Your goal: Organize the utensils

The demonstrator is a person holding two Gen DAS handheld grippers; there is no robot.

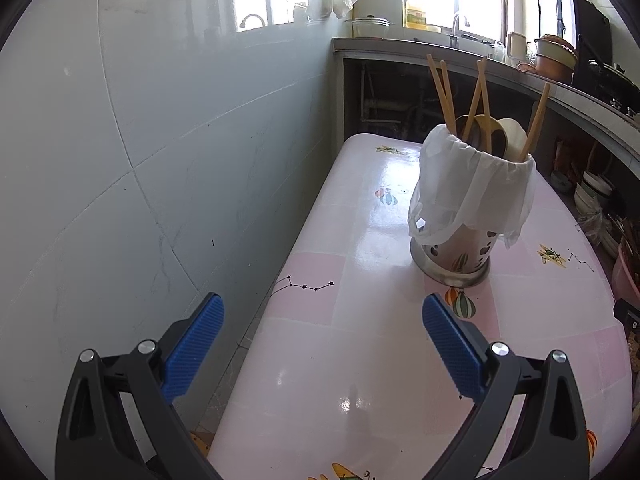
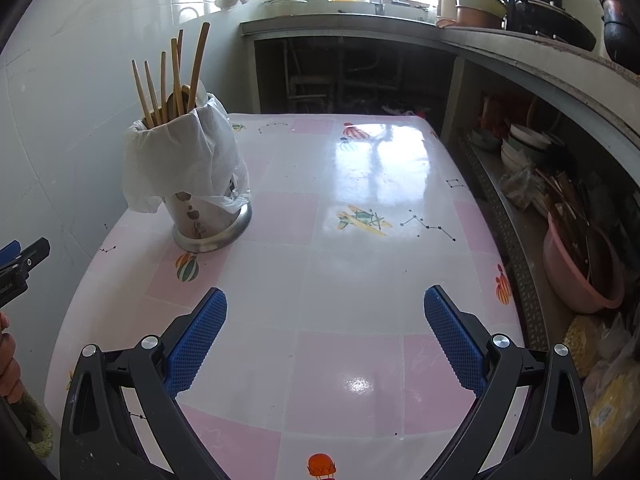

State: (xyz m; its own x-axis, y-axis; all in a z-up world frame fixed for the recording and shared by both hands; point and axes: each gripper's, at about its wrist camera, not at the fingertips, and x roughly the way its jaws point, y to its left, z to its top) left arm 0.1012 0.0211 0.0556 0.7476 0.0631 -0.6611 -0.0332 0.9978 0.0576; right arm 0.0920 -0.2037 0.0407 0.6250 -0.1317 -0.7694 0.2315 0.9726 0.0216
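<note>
A metal utensil holder (image 1: 456,256) (image 2: 208,224) stands upright on the pink checked table (image 1: 360,360) (image 2: 340,280), draped with a white plastic bag (image 1: 472,192) (image 2: 180,160). Wooden chopsticks (image 1: 440,88) (image 2: 160,84) and spoons (image 1: 512,136) stick out of its top. My left gripper (image 1: 323,324) hovers open over the table's near left edge, well short of the holder. The right gripper (image 2: 326,320) is open too, above the table's near middle, with the holder ahead to its left. Both hold nothing. The left gripper's tip (image 2: 24,260) shows at the left edge of the right wrist view.
A tiled wall (image 1: 140,160) runs along the table's left side. A concrete counter (image 2: 520,52) with pots and a sink tap curves behind and to the right. Its lower shelf holds stacked bowls (image 2: 524,140) and a pink basin (image 2: 584,276). A hand (image 2: 8,364) shows at the left.
</note>
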